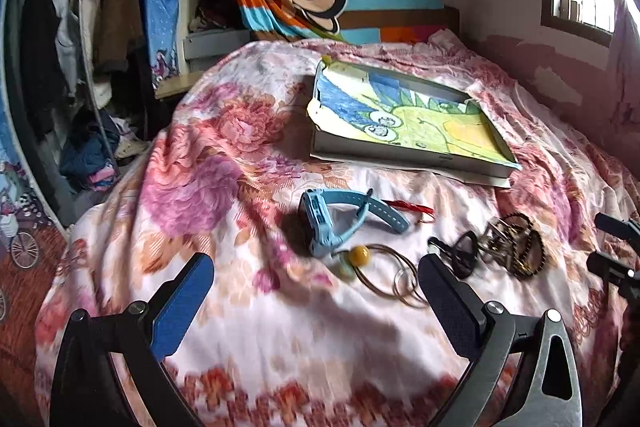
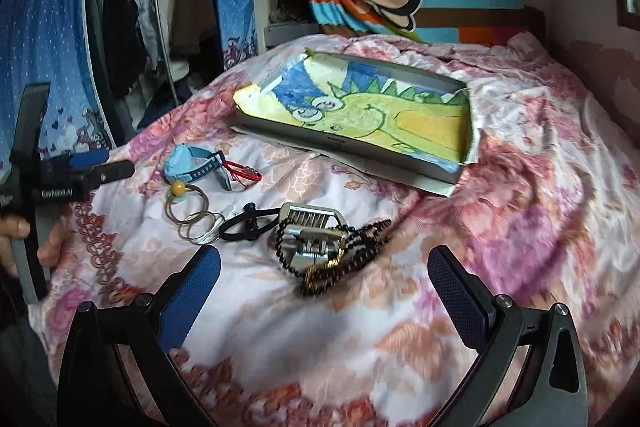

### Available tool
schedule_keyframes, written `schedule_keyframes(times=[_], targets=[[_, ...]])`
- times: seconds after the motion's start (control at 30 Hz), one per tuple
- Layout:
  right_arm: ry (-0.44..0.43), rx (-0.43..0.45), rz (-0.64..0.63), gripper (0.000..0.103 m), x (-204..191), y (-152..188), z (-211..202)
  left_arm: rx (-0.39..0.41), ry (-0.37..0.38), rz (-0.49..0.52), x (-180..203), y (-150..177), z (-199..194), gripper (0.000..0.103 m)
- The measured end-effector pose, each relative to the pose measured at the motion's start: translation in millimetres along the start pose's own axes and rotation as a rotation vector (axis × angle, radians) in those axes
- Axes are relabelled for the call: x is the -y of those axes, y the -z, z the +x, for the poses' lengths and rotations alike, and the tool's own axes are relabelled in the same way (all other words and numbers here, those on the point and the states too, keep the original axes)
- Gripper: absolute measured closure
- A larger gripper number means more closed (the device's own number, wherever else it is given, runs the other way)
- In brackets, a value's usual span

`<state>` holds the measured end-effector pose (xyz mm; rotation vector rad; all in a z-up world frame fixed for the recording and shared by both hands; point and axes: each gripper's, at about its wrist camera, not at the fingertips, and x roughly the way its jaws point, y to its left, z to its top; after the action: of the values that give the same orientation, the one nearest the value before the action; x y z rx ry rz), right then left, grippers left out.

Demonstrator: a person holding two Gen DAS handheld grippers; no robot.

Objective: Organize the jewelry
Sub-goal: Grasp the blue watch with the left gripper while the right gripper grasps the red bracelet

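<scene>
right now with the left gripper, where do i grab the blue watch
Take the strap, not the case. The blue watch lies on its side on the quilt, with its strap arching up into an open loop. Come straight down from above with the left gripper, fingers either side of the raised band. The yellow bead and rings lie close in front, so stay clear of them.

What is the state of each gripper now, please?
Left gripper: open, holding nothing, above the floral bedspread.
Right gripper: open, holding nothing.
</scene>
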<state>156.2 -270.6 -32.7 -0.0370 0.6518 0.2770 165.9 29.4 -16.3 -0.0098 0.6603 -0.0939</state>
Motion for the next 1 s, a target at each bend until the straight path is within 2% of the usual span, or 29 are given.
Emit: schedule_keyframes(times=[0.1,0.17,0.23,0.3,0.43,0.6,0.7,0.8,0.87,0.93,1.0], targets=[[-0.031,-0.013,-0.019,0.002,-7.5,-12.8,18.8,-0.02,0.016,-0.039,-9.5,-9.4,16.6,0.004],[-0.052,-0.021,-0.043,0.007,-14.1,-21.9,30.5,-0.037,0.034,-0.07,-16.0,-13.2,27.3,0.008],[-0.072,-0.036,-0.077,0.018,-22.3,-31.6,44.8,-0.063,0.053,-0.101,-20.7,-17.1,38.4,0.015],[-0.092,-0.058,-0.122,0.025,-32.0,-41.3,61.7,-0.086,0.072,-0.122,-22.2,-18.5,48.6,0.028],[-0.146,-0.124,-0.21,0.044,-55.0,-52.3,94.1,-0.119,0.1,-0.143,-23.0,-20.8,64.3,0.042],[-0.161,-0.163,-0.29,0.047,-75.4,-50.6,114.6,-0.143,0.121,-0.116,-16.1,-22.8,77.5,0.064],[-0.155,-0.173,-0.327,0.05,-83.2,-50.0,122.2,-0.172,0.126,-0.108,-13.9,-21.8,84.3,0.075],[-0.157,-0.172,-0.335,0.059,-86.9,-52.3,128.7,-0.186,0.123,-0.106,-12.6,-21.7,88.6,0.078],[-0.166,-0.169,-0.331,0.068,-87.9,-51.8,130.6,-0.184,0.122,-0.109,-13.4,-21.6,89.6,0.078],[-0.172,-0.169,-0.327,0.084,-88.9,-50.5,132.4,-0.182,0.123,-0.111,-13.4,-21.8,90.9,0.079],[-0.169,-0.163,-0.321,0.095,-86.2,-49.2,133.6,-0.178,0.12,-0.109,-12.6,-21.9,91.8,0.079]])
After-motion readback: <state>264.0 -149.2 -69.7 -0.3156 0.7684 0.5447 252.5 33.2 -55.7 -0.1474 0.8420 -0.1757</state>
